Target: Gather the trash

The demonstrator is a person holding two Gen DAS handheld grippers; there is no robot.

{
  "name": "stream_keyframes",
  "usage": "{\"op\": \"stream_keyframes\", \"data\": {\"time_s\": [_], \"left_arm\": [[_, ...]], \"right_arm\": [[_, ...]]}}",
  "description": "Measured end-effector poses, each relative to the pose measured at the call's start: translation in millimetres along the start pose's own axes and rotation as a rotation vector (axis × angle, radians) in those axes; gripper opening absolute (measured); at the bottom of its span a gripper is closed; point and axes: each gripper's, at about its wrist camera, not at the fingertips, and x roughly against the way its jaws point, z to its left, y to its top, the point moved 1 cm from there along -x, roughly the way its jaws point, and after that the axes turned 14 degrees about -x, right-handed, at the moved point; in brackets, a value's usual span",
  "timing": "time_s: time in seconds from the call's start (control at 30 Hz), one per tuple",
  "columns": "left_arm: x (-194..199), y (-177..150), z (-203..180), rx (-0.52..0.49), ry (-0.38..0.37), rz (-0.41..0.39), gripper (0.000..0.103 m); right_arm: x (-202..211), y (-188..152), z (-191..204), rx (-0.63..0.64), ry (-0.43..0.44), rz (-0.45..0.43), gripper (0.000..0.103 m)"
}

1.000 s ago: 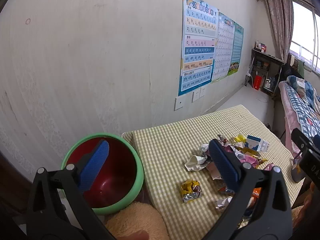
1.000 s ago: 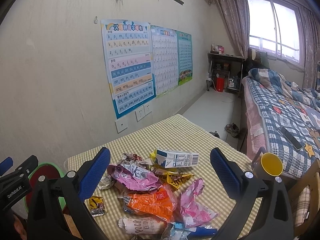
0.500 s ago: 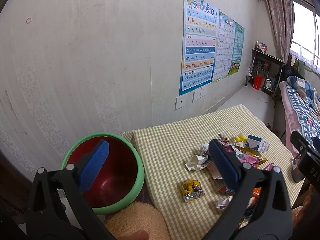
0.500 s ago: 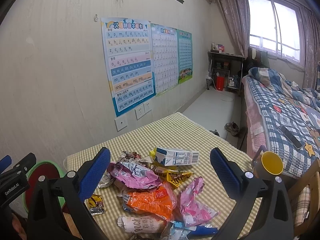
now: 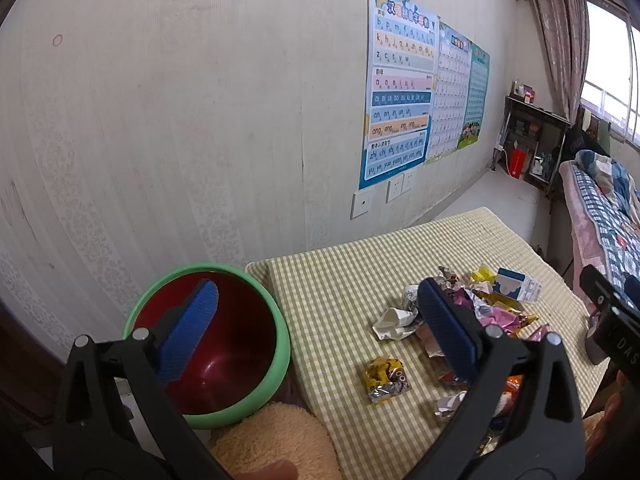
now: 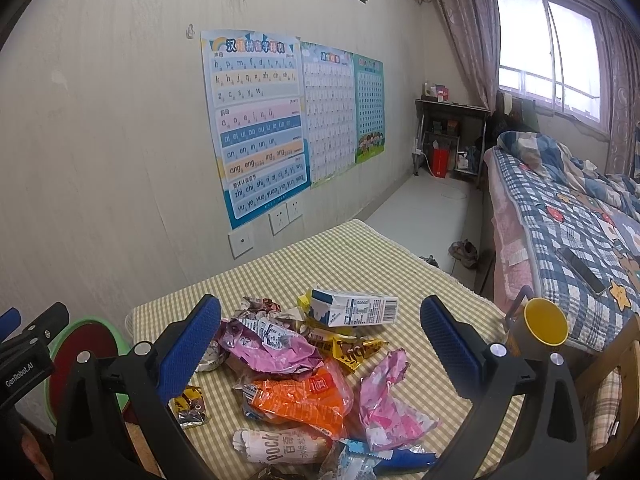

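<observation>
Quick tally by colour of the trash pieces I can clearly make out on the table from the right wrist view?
Pink wrappers: 2
Orange wrapper: 1
Blue-and-white milk carton: 1
Yellow-brown wrappers: 2
White Pocky wrapper: 1
Blue-and-white packet at the near edge: 1
Total: 8; smaller crumpled bits behind the pile are too tangled to count.

The left wrist view looks forward between its spread jaws from above the tabletop's (image 5: 344, 280) near left corner, facing the red bin (image 5: 224, 344) and wall. The right wrist view sits closer over the wrapper pile (image 6: 304, 368), facing the window (image 6: 548, 48). Both share the pile, milk carton (image 6: 356, 312), pinyin poster (image 6: 256, 120) and bed (image 6: 568, 216).
</observation>
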Motion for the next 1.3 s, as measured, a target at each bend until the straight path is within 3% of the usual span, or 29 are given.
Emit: {"op": "stream_keyframes", "data": {"time_s": [0.27, 0.53, 0.57, 0.67, 0.73, 0.87, 0.97, 1.17, 1.3], "left_arm": [[-10.9, -7.9, -14.0, -0.079, -0.019, 0.024, 0.098], [-66.1, -46.6, -43.6, -0.137, -0.120, 0.181, 0.098], [-76.2, -50.5, -50.2, -0.149, -0.159, 0.200, 0.098], [-98.1, -58.4, -67.6, -0.213, -0.155, 0.230, 0.098], [-109.3, -64.5, -76.9, -0.241, -0.201, 0.254, 0.096], [-131.8, -77.6, -84.2, -0.222, -0.287, 0.361, 0.069], [-138.5, -87.2, -77.3, -0.168, -0.334, 0.401, 0.037], [-126.3, -90.7, -67.5, -0.114, -0.367, 0.366, 0.033], [-109.0, -86.9, -64.0, -0.117, -0.363, 0.321, 0.033]], "right_arm": [[-6.9, -6.4, -14.7, 0.029, -0.017, 0.023, 0.096], [-23.8, -35.7, -35.4, 0.046, -0.006, 0.159, 0.096], [-25.8, -37.7, -36.7, 0.041, -0.002, 0.174, 0.096], [-29.9, -42.0, -39.6, 0.028, 0.012, 0.211, 0.096], [-32.0, -44.6, -40.8, 0.023, 0.021, 0.239, 0.096], [-34.2, -52.2, -49.2, 0.011, 0.027, 0.301, 0.096], [-35.8, -61.0, -61.6, -0.007, 0.006, 0.354, 0.096], [-44.6, -68.3, -84.8, -0.124, -0.013, 0.425, 0.092], [-46.8, -72.2, -85.9, -0.131, -0.011, 0.468, 0.090]]}}
